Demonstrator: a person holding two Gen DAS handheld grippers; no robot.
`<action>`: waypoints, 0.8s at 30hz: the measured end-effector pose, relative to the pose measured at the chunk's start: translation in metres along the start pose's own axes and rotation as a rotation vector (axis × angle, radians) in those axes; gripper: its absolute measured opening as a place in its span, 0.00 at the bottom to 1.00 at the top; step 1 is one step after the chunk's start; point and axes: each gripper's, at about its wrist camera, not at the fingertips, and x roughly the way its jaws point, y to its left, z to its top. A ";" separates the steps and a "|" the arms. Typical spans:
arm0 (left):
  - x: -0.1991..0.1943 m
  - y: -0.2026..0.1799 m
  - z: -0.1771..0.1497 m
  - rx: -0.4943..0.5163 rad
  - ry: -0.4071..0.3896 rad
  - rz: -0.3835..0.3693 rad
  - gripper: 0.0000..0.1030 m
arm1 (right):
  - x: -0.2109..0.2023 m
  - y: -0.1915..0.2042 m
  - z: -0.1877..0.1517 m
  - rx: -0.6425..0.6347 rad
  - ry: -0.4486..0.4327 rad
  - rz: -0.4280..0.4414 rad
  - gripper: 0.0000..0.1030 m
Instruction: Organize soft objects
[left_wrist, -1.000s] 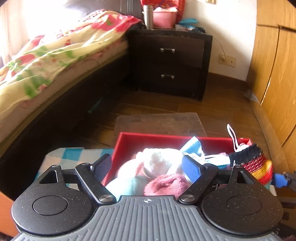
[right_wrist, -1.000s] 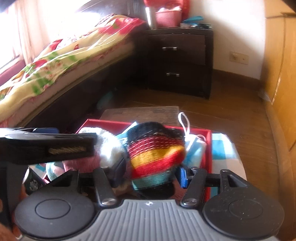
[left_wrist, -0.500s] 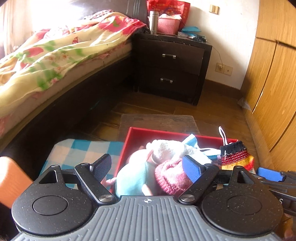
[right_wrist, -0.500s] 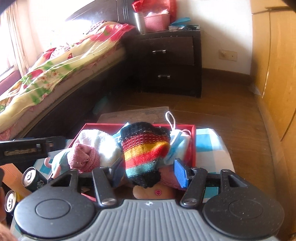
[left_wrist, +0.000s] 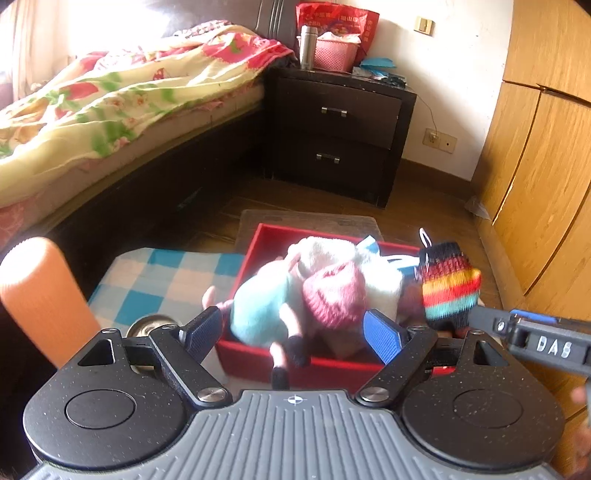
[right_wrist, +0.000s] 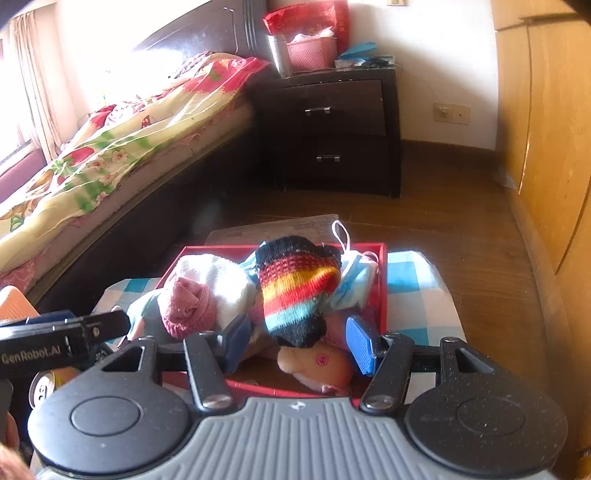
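A red box (left_wrist: 258, 240) (right_wrist: 382, 280) on a blue checked cloth (left_wrist: 166, 280) is piled with soft things: a doll with a pink knitted hat (left_wrist: 332, 295) (right_wrist: 184, 306), a white cloth (right_wrist: 218, 277), a face mask (right_wrist: 354, 277), a peach plush (right_wrist: 314, 365). A rainbow-striped knitted sock (left_wrist: 448, 288) (right_wrist: 295, 288) lies on top at the right. My left gripper (left_wrist: 291, 336) is open, empty, just in front of the box. My right gripper (right_wrist: 295, 345) is open, its fingers either side of the sock's lower end without touching it.
A bed with a floral quilt (left_wrist: 110, 96) runs along the left. A dark nightstand (left_wrist: 340, 129) stands behind the box, a wooden wardrobe (left_wrist: 535, 166) on the right. An orange roll (left_wrist: 40, 295) and cans (right_wrist: 44, 387) sit at the left on the cloth.
My right gripper has opened and drawn back, leaving the striped sock on the pile. Both grippers have pulled back and risen from the box.
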 end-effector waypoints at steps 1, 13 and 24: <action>-0.001 0.000 -0.004 0.000 0.002 0.001 0.79 | -0.002 -0.001 -0.002 0.006 0.001 0.001 0.34; -0.021 0.001 -0.042 -0.009 0.048 -0.018 0.79 | -0.033 0.003 -0.040 0.023 0.022 0.014 0.34; -0.040 -0.004 -0.073 0.006 0.081 -0.016 0.79 | -0.060 0.010 -0.072 0.009 0.038 0.045 0.34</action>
